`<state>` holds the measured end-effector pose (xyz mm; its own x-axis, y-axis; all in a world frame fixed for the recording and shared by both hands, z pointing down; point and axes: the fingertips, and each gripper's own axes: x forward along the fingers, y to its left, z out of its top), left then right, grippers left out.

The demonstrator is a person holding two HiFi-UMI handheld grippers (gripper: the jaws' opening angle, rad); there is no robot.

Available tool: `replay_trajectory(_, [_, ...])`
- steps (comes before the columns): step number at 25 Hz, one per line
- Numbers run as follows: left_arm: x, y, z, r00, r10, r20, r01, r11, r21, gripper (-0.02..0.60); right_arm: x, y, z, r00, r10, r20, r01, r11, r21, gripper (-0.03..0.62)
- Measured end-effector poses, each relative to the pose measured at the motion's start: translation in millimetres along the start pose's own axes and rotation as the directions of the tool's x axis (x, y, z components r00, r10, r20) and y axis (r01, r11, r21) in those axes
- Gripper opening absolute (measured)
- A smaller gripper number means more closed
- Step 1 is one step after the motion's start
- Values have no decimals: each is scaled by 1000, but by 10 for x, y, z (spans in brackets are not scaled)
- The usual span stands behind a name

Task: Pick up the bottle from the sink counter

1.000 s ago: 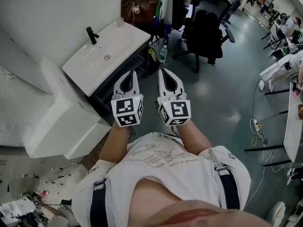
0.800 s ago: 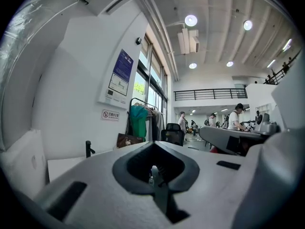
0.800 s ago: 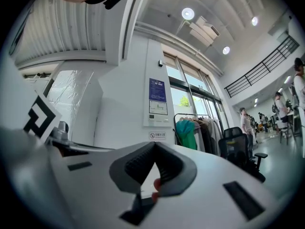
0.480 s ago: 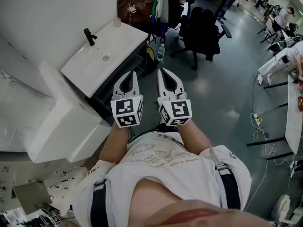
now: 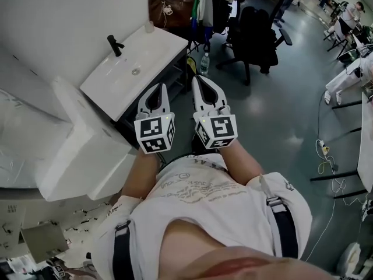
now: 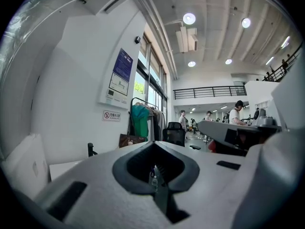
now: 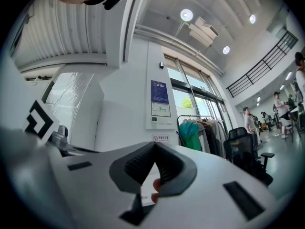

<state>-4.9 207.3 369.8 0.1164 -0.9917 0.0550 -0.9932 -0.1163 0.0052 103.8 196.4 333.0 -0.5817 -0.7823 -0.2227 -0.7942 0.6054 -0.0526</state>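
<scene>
Head view has the bottle [image 5: 150, 26] on the far back corner of the sink table [image 5: 160, 51], right by the wall, looks upright, though it's tiny from here. It sits ahead and off to the left of both claws, well apart from them. Left claw [image 5: 161, 87] is nearer I'd say, with right claw [image 5: 197, 79] just beside it, both clenched empty.
</scene>
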Motion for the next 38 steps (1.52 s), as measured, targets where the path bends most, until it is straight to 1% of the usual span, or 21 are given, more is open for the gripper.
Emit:
replay_trajectory(3, [95,102,42,1000,13,10,-13,1000,1,18,146,16,-18,1000,21,8,-20,1000,-15,25])
replay_trajectory(11, [494,298,-61,999,40,-6,-40,999,2,18,611,-151,-232,999,45,-16,-45,999,11,25])
replay_trajectory(19, [1117,440,-112,998,56,-29,-57,998,-7,18,1170,-504,-426,998,56,-32,-55,998,35,25])
replay_trajectory(25, [1554,559,-168,995,84,-51,-84,996,0,18,1612,-770,-577,997,72,-40,-70,995,67,25])
replay_trajectory(32, [2028,760,-287,990,108,-88,-110,994,-17,18,2080,-955,-778,994,96,-61,-91,992,87,25])
replay_trajectory(38, [2488,917,-238,989,115,-96,-117,993,-15,18,2514,-1125,-810,992,112,-59,-107,991,84,25])
